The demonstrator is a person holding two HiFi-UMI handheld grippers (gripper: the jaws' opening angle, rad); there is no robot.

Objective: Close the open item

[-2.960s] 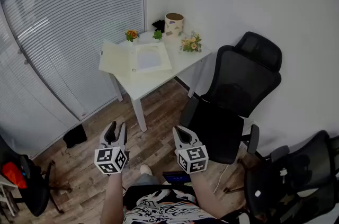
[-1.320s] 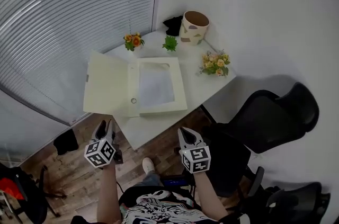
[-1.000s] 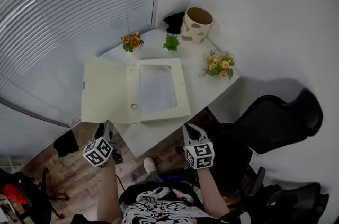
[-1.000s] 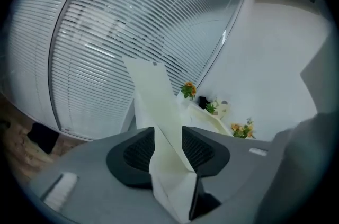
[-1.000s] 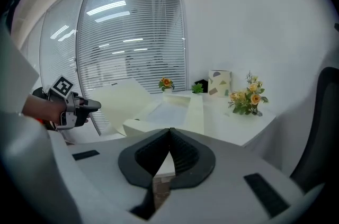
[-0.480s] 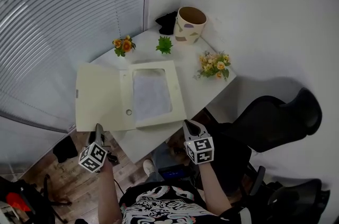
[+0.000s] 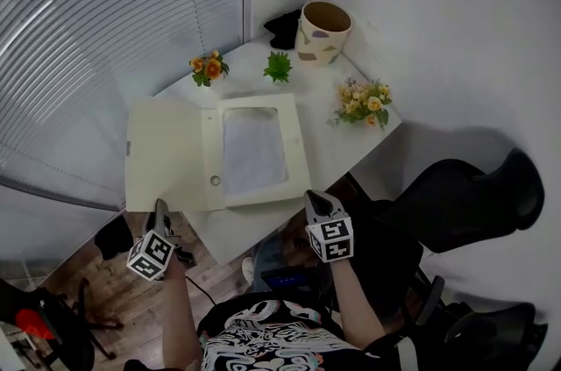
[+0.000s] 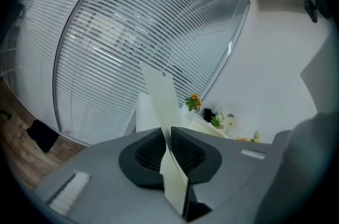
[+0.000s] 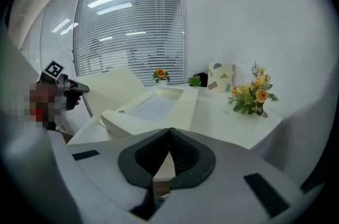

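Note:
A cream file box [image 7: 254, 152] lies open on the white table [image 7: 351, 141], a sheet of paper inside it. Its lid [image 7: 166, 154] is folded out flat to the left, past the table's left edge. My left gripper [image 7: 159, 208] is at the lid's near edge; its jaws have just been closing. In the left gripper view the lid [image 8: 159, 93] runs between the pads of the left gripper [image 8: 167, 138], which press on it. My right gripper [image 7: 316, 199] hovers at the table's front edge near the box's near right corner, shut and holding nothing [image 9: 169, 133].
At the back of the table stand a patterned vase [image 7: 323, 32], an orange flower pot [image 7: 208, 67], a small green plant [image 7: 278, 67] and a bouquet [image 7: 364, 102]. A black office chair [image 7: 456, 203] is to the right. Window blinds [image 7: 105, 27] run along the left.
My left gripper has come up to the lid's near edge and closed on it. My right gripper has moved forward and down to the table's front edge.

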